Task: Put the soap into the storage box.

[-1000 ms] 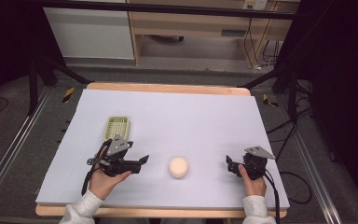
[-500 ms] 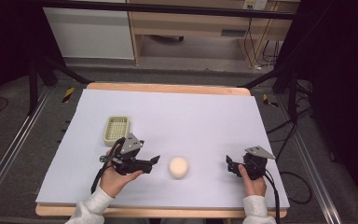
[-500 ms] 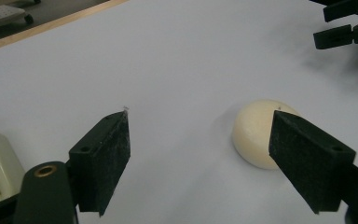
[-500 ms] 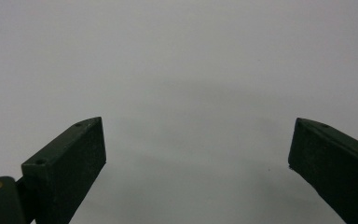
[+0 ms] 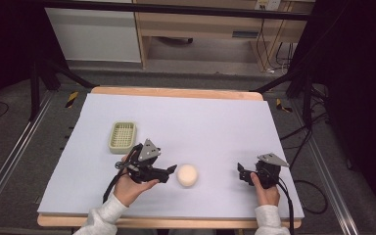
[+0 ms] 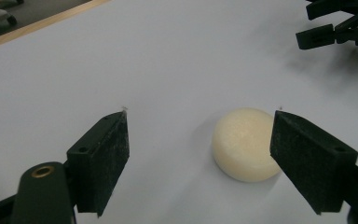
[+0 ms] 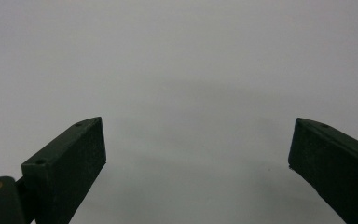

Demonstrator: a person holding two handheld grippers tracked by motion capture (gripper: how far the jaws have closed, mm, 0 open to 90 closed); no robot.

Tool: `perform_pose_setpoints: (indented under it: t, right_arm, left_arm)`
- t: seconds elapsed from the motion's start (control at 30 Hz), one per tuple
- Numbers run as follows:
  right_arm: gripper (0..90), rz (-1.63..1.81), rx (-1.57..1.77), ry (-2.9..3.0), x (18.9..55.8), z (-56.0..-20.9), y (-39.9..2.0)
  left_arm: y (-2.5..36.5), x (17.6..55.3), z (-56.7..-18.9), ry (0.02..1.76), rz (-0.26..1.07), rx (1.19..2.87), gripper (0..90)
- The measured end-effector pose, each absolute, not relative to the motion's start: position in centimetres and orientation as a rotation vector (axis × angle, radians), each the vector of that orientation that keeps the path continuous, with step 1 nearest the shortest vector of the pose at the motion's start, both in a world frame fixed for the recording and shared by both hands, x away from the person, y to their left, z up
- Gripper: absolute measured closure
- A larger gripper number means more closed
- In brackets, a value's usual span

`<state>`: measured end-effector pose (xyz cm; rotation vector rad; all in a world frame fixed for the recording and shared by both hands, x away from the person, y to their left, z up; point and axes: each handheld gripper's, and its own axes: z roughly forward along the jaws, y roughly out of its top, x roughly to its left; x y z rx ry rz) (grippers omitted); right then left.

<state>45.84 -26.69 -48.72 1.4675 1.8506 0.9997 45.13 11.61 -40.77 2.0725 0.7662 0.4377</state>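
Over the last second the left gripper (image 5: 170,172) has slid rightward away from the green basket (image 5: 122,135) toward the round cream soap (image 5: 187,175), which lies on the white desk (image 5: 215,122). Its fingers (image 6: 103,154) are spread wide, one perhaps already grazing the soap, so a grasp looks imminent. The right gripper (image 5: 242,172) has stayed put, fingers apart, holding nothing.

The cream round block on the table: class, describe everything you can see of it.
The cream round block is a thick disc with softened edges and a matt, waxy, soap-like surface. It lies flat on the white table, whole and unmarked. The left tool is open around it, one pad close beside it; contact cannot be told.
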Motion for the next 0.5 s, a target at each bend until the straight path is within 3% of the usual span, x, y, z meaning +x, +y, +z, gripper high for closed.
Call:
perform_pose_setpoints:
  t: [0.5]
  right_arm:
    - [4.3,0.999,1.467,1.851,45.9,-48.7,-26.7]
  left_arm:
    - [9.8,45.2,-41.2,0.743,0.430,2.115,18.9]
